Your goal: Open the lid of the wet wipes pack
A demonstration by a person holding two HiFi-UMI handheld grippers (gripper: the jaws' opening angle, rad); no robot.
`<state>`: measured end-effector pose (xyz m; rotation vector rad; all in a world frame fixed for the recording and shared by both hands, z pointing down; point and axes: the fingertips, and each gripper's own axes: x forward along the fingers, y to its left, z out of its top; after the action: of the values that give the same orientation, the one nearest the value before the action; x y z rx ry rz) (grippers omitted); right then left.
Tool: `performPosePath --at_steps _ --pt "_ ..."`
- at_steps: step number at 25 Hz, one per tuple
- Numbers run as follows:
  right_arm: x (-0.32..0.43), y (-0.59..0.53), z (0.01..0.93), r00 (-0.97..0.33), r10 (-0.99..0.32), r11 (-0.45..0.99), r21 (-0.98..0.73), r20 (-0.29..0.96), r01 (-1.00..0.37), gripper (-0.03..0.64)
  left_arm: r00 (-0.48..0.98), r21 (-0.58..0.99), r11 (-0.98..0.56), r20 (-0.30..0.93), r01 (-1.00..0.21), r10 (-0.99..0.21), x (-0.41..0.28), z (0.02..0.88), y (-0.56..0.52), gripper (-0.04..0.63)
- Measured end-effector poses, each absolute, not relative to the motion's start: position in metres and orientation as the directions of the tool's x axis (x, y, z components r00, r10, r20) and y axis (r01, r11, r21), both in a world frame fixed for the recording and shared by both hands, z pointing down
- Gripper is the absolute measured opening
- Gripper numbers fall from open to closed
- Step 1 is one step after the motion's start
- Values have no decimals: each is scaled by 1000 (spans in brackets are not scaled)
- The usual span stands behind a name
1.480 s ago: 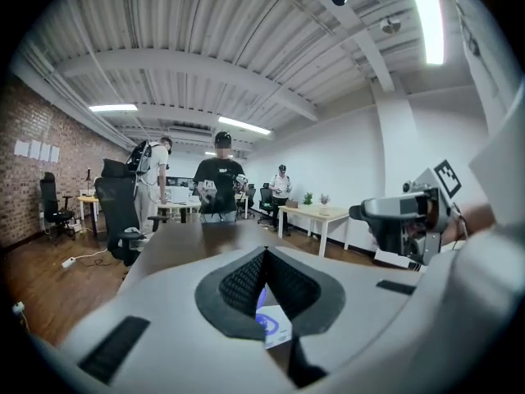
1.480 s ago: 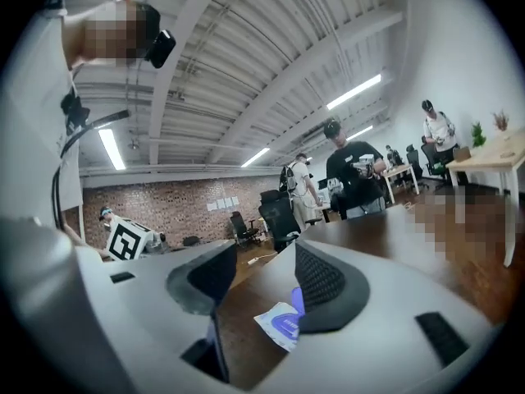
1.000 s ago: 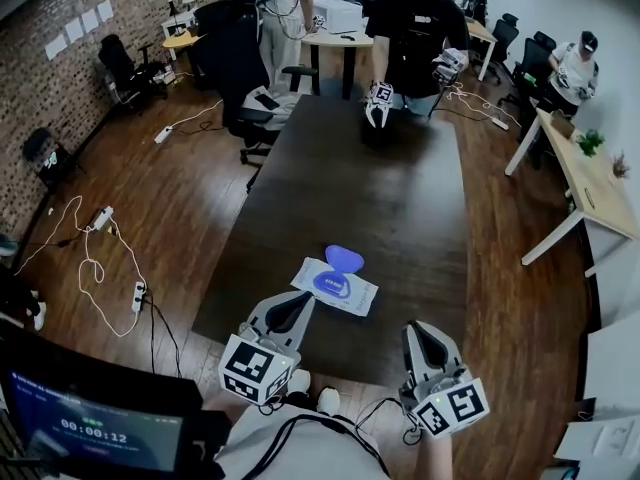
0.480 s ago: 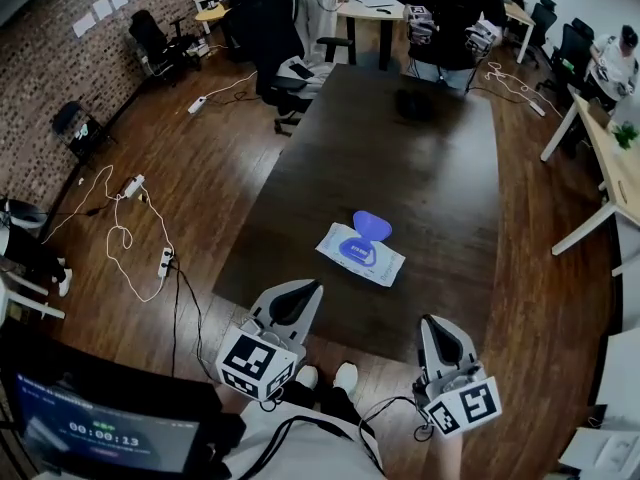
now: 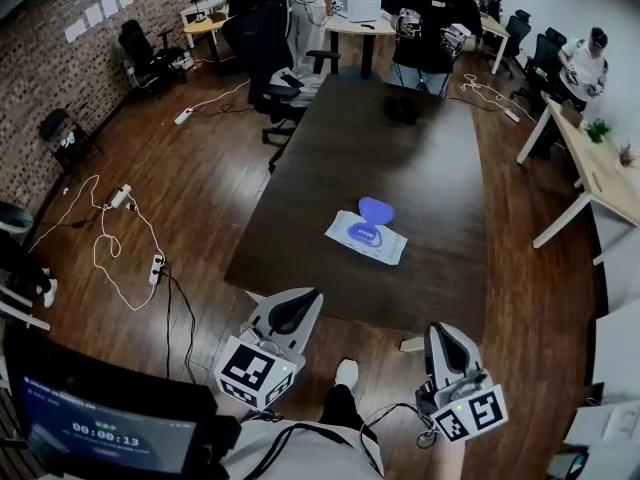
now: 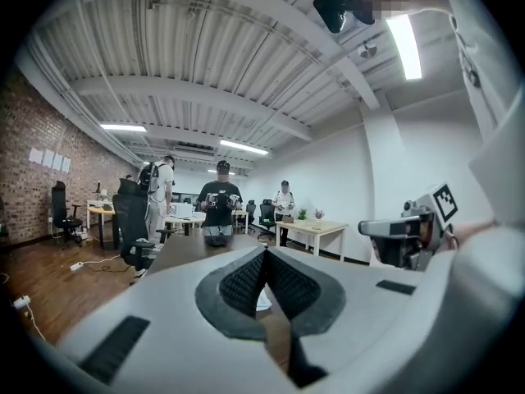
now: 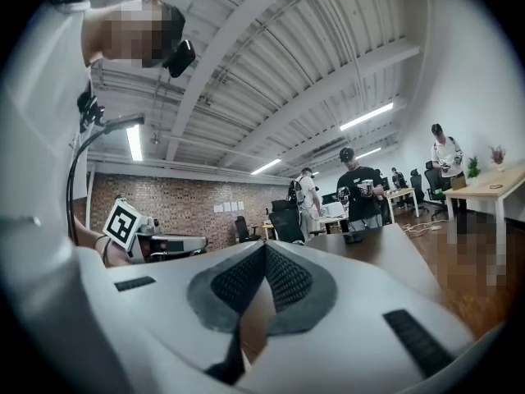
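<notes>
The white wet wipes pack (image 5: 367, 236) lies on the dark table (image 5: 340, 168) near its front edge. Its blue lid (image 5: 375, 209) stands flipped open towards the far side. My left gripper (image 5: 298, 303) hovers short of the table's front edge, below and left of the pack, its jaws shut with nothing between them. My right gripper (image 5: 444, 340) hangs lower right, off the table, shut and empty as well. In the left gripper view the pads (image 6: 264, 281) meet tip to tip, and a sliver of the pack (image 6: 262, 304) shows behind them. The right gripper view shows closed pads (image 7: 264, 276) too.
A person (image 5: 428, 18) with two grippers stands at the table's far end, behind a dark object (image 5: 403, 109). Office chairs (image 5: 268, 68) stand left of the table. Cables and power strips (image 5: 150, 268) lie on the wooden floor at left. A light desk (image 5: 590, 168) is at right.
Both grippers have drawn back from the pack and now sit short of the table's front edge. The pack lies farther off in the head view, its lid still open.
</notes>
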<state>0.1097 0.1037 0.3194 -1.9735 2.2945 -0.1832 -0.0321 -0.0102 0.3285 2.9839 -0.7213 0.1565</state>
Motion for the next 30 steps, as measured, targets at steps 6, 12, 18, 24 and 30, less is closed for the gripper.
performPosePath --at_steps 6,12,18,24,30 --pt "14 181 318 -64 -998 65 -160 -14 -985 6 899 49 -899 87 -434 -429 -131 323 49 2" --pt "-55 261 305 4 -1000 1 -171 -29 -985 6 910 55 -909 58 -413 -410 -199 311 103 2" --pt "-70 311 279 21 -998 -13 -142 -56 -990 6 920 50 -919 33 -392 -391 -216 291 146 2" --pt "-69 344 266 -19 -999 24 -104 -49 -994 6 915 67 -913 30 -403 -402 -209 285 183 2" --pt "-59 385 279 -29 -999 32 -80 -39 -996 6 912 70 -909 31 -410 -409 -195 294 225 2"
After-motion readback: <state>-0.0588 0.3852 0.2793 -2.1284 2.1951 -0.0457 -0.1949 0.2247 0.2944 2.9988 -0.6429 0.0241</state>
